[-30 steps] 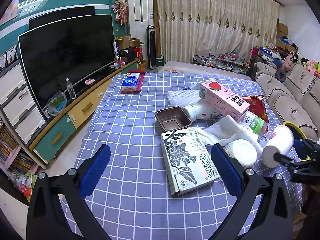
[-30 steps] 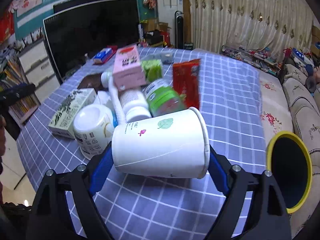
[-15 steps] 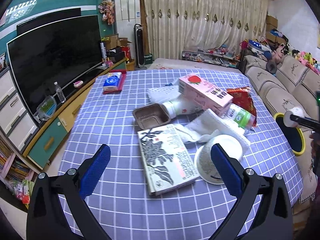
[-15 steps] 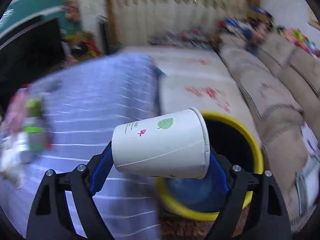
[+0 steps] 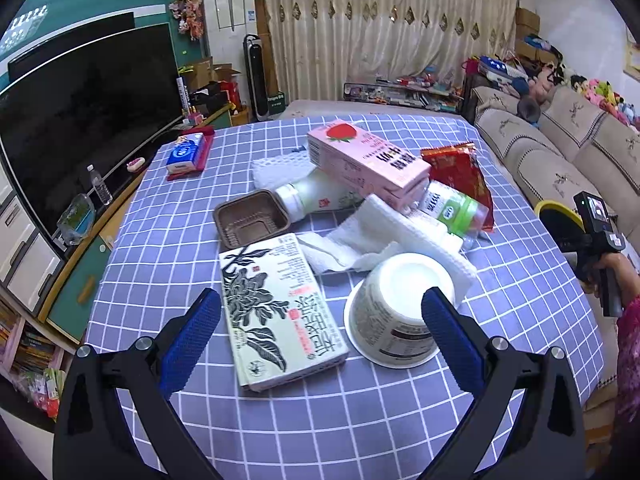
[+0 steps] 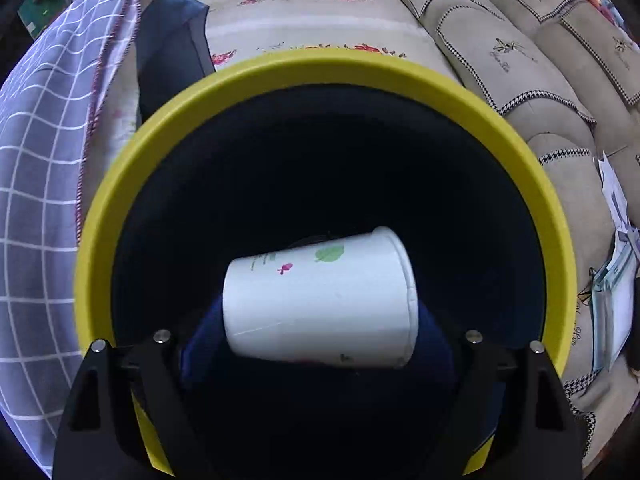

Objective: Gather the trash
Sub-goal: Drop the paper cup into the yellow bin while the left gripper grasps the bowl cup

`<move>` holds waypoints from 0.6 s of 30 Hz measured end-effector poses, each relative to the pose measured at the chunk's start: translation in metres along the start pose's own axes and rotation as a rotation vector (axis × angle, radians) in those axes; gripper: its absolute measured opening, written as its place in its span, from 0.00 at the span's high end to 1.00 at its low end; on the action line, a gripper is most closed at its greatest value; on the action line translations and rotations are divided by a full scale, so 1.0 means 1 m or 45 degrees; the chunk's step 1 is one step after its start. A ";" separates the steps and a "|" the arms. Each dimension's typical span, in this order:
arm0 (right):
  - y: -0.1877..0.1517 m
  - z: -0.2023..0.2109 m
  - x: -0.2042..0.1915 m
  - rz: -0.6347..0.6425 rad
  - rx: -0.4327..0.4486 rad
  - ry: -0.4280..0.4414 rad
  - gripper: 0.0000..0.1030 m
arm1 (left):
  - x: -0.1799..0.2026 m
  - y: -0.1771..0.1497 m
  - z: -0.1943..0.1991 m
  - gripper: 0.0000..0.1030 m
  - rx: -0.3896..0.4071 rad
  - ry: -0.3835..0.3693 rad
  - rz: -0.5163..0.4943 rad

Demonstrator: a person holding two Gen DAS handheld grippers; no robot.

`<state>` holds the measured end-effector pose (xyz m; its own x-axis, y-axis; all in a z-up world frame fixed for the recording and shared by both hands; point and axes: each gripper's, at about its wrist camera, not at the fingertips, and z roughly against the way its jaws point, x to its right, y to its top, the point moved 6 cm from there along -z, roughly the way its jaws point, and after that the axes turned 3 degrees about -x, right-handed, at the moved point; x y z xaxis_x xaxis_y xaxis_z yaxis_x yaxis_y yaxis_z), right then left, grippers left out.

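Note:
In the right wrist view a white paper cup (image 6: 320, 296) with a green leaf print lies sideways over the dark mouth of the yellow-rimmed trash bin (image 6: 320, 68). My right gripper (image 6: 318, 344) is directly above the bin; its blue pads look spread a little wider than the cup, and I cannot tell if they still touch it. In the left wrist view my left gripper (image 5: 320, 328) is open and empty above the table, over a green-and-white carton (image 5: 276, 308) and an upturned white tub (image 5: 396, 312). The bin (image 5: 558, 220) stands beside the table at right.
The checked table (image 5: 200, 240) also holds a pink milk carton (image 5: 368, 160), a white bottle (image 5: 316, 198), a green-labelled bottle (image 5: 452, 210), a red wrapper (image 5: 460, 172), a brown tray (image 5: 250, 222), white cloths (image 5: 380, 236) and a tissue pack (image 5: 186, 154). A sofa (image 6: 540, 80) stands behind the bin.
My right gripper has carried the paper cup off the table and over the bin's mouth, and its pads have spread. My left gripper has moved forward, closer to the carton and tub.

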<state>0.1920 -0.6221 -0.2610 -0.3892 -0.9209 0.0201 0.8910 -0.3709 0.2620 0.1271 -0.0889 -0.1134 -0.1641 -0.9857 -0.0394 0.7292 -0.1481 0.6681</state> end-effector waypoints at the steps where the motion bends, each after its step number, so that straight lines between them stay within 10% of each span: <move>1: 0.000 -0.001 0.000 -0.002 0.000 0.001 0.20 | 0.002 0.000 -0.002 0.04 -0.005 0.000 -0.006; 18: -0.027 0.071 -0.004 0.018 0.225 0.102 0.15 | 0.053 0.001 -0.030 0.04 -0.002 -0.170 -0.202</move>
<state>0.1527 -0.5997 -0.1996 -0.3509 -0.9351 -0.0498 0.8385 -0.3374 0.4280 0.1390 -0.1437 -0.1376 -0.3631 -0.9307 -0.0451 0.6882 -0.3005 0.6603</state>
